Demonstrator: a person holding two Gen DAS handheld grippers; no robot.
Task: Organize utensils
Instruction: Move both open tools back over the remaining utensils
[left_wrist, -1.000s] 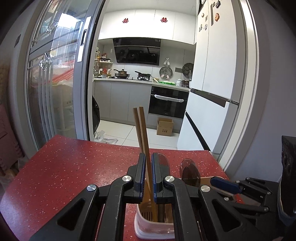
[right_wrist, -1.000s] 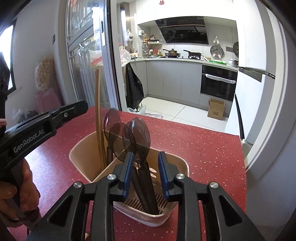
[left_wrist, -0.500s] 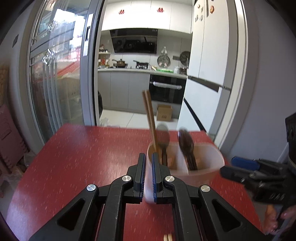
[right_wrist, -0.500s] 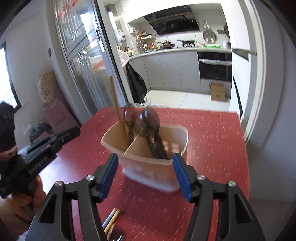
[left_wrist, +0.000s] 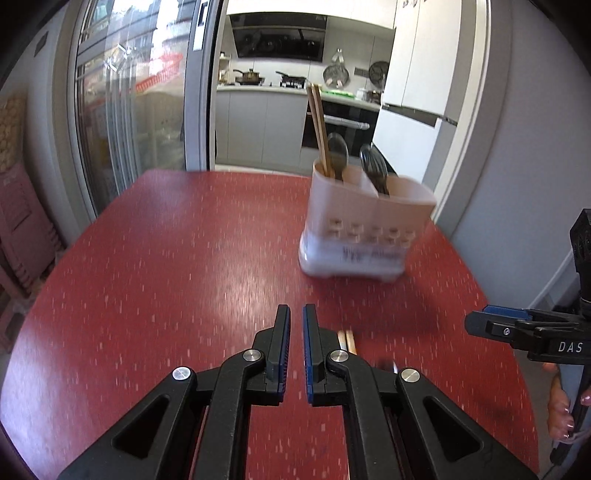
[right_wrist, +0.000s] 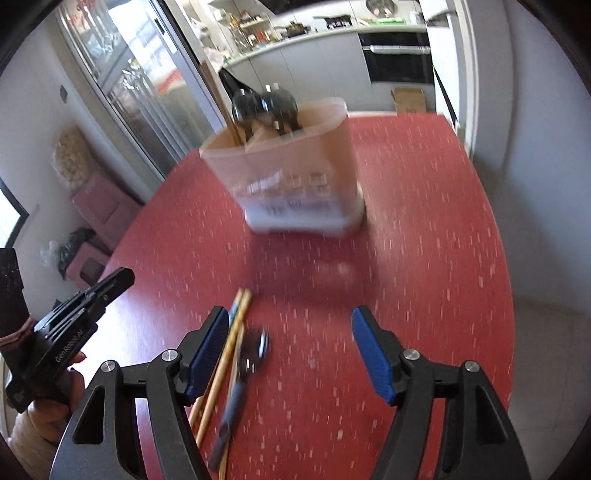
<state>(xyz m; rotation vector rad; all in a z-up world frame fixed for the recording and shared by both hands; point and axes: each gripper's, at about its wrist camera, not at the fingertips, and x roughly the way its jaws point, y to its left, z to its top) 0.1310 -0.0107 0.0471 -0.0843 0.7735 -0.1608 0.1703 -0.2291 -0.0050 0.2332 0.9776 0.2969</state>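
- Wooden chopsticks (right_wrist: 225, 354) and a dark-handled spoon (right_wrist: 240, 373) lie loose on the red speckled desk (right_wrist: 424, 240), not yet sorted.
- Translucent plastic utensil holder (left_wrist: 364, 225) farther back already stands stocked with chopsticks and spoons.
- My right gripper (right_wrist: 290, 350) has just been opening, wide and empty; my left gripper (left_wrist: 295, 347) is pinched narrow, empty.
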